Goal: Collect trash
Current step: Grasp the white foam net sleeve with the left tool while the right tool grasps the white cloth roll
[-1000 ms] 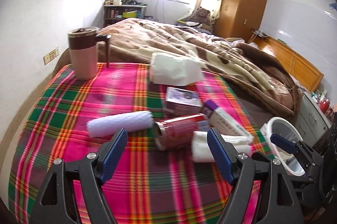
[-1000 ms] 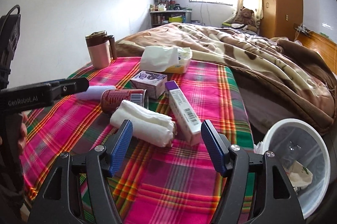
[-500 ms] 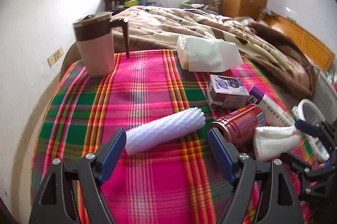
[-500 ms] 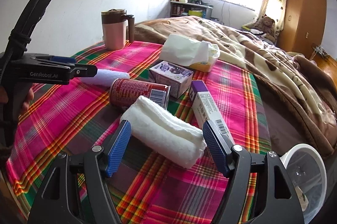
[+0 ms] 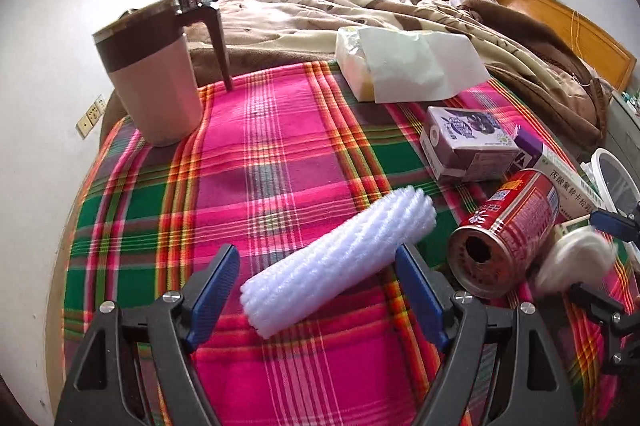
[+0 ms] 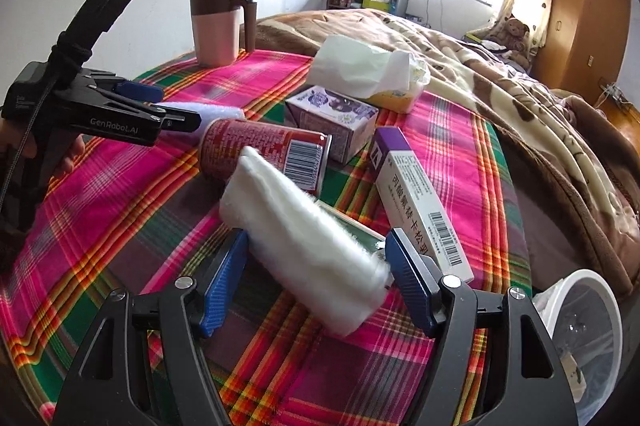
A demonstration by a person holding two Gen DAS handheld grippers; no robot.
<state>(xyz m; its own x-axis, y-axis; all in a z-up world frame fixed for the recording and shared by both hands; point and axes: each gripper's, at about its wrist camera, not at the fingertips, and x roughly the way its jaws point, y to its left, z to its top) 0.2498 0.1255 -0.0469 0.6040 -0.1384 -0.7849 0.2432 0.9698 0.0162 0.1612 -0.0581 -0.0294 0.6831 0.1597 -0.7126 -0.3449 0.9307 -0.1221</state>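
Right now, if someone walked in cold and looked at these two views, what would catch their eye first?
Probably the bright pink and green plaid blanket covering the near end of the bed, littered with trash. On it, the open left gripper straddles a white foam roll, and the open right gripper straddles a rolled white cloth. Between those two lies a red can on its side, with a pink and brown lidded mug standing at the far left corner.

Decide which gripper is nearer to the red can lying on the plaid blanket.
Left. The left gripper, straddling the white foam roll, sits just beside the red can; the right gripper straddles the cotton roll in front of it.
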